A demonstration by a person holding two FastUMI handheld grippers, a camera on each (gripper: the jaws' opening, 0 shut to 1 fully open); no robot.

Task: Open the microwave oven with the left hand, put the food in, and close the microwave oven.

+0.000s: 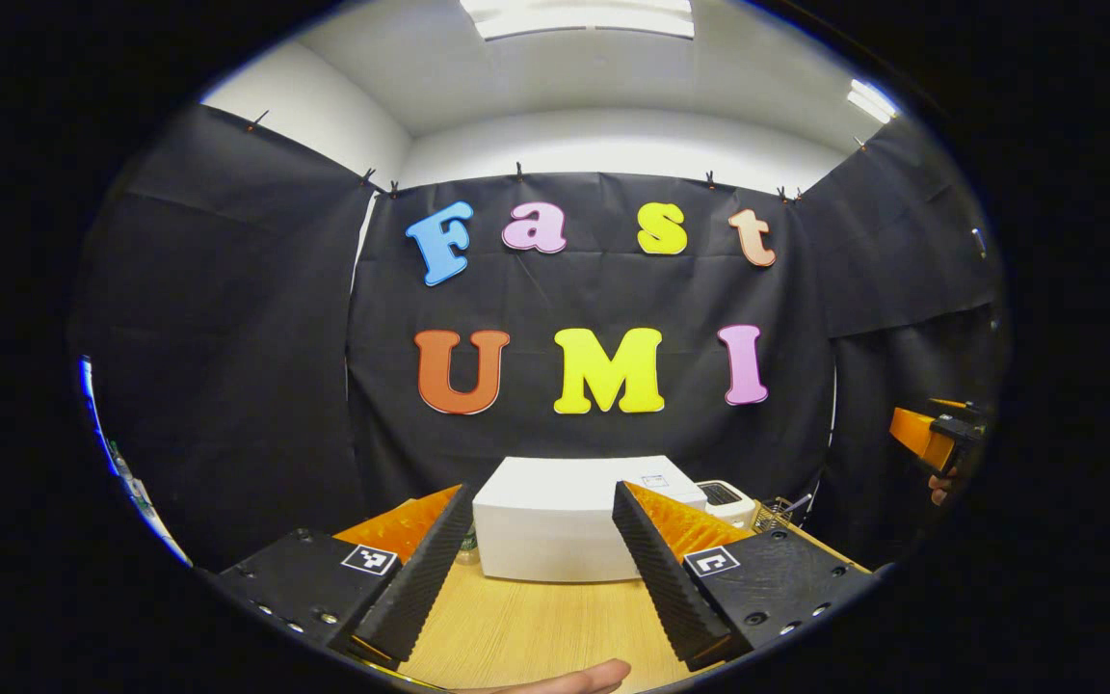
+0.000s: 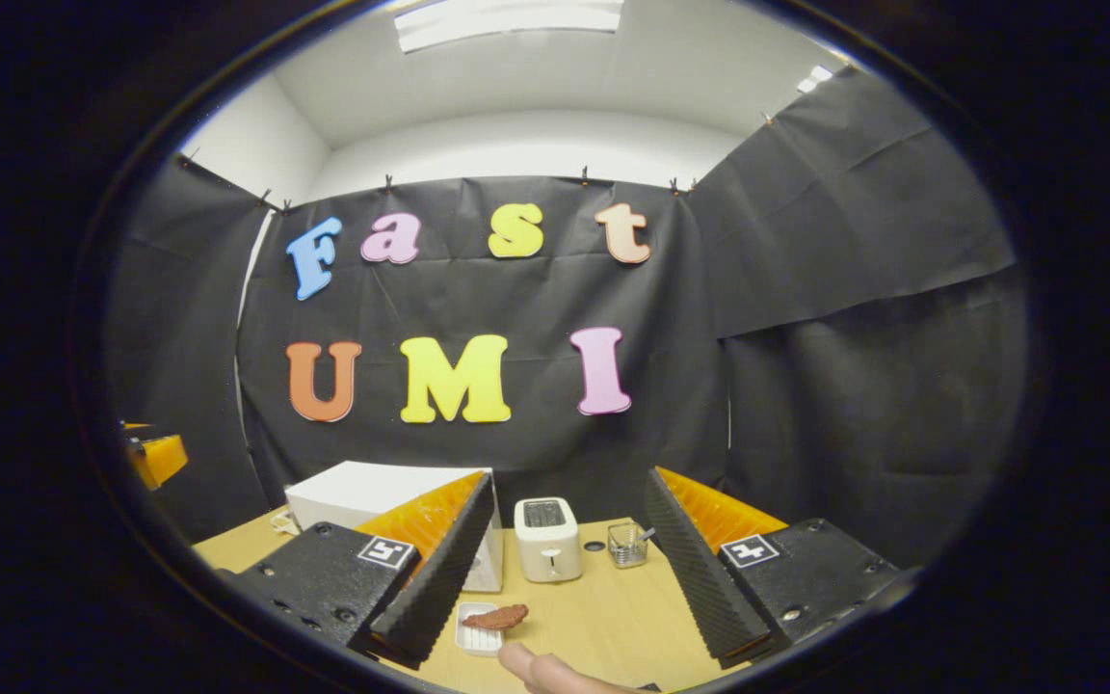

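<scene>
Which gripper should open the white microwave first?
Left, probably. The left gripper is open and points straight at the closed microwave. The right gripper, also open, points at the toaster and the food.

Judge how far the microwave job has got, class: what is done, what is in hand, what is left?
Nothing looks done: the white microwave is closed. In hand: the left hand-held gripper is open, facing it, not touching; the right hand-held gripper is open above the table. The food lies on its small tray. Opening, loading and closing remain.
</scene>
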